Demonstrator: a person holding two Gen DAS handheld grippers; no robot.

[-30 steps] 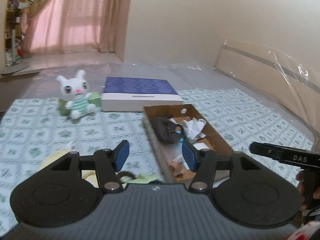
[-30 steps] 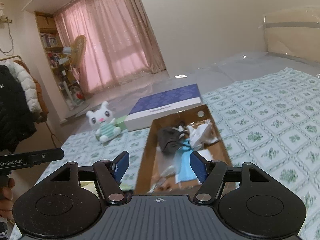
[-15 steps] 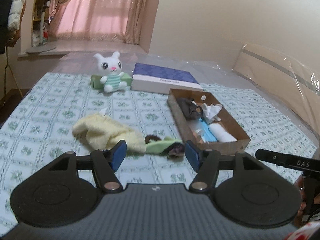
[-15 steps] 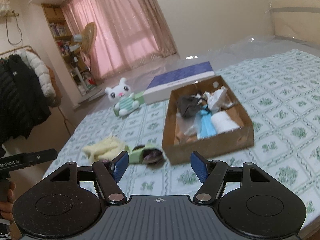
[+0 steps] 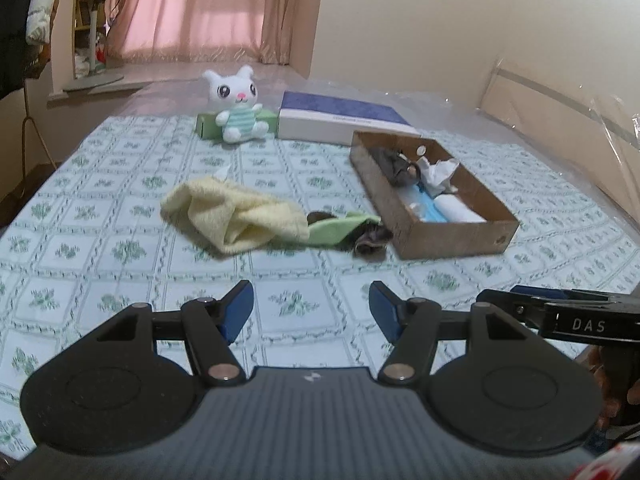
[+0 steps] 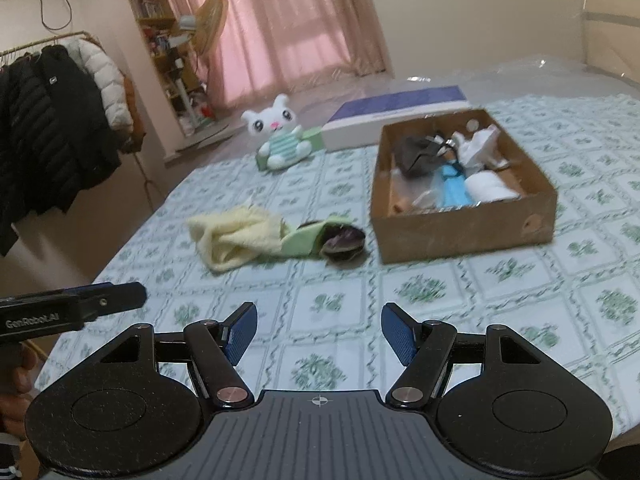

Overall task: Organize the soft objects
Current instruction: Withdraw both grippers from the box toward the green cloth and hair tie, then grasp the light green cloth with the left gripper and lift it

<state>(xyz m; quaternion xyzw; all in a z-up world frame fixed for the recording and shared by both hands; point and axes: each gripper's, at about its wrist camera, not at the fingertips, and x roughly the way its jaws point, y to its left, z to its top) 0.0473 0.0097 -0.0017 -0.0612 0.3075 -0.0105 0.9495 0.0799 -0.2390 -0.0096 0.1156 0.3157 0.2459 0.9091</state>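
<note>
A crumpled yellow towel (image 5: 230, 214) (image 6: 236, 236) lies mid-bed on the patterned sheet. A green cloth (image 5: 334, 230) (image 6: 302, 240) and a dark brown item (image 5: 370, 238) (image 6: 344, 240) lie against its right end. Right of them stands a cardboard box (image 5: 452, 240) (image 6: 460, 232) holding a dark cloth (image 6: 416, 154), a blue item, a white roll and crumpled tissue. My left gripper (image 5: 311, 312) hangs open over bare sheet, well short of the cloths. My right gripper (image 6: 318, 334) is open too, nothing between its fingers.
A white plush rabbit (image 5: 238, 110) (image 6: 280, 134) leans on a green box (image 5: 208, 124) at the far end, next to a flat blue-and-white box (image 5: 340, 118) (image 6: 396, 114). Coats (image 6: 52, 128) hang left of the bed. The bed's near edge is close below both grippers.
Both grippers have pulled back from over the box towards the bed's near edge, so the towel, cloths and whole box now show ahead. Both stayed open.
</note>
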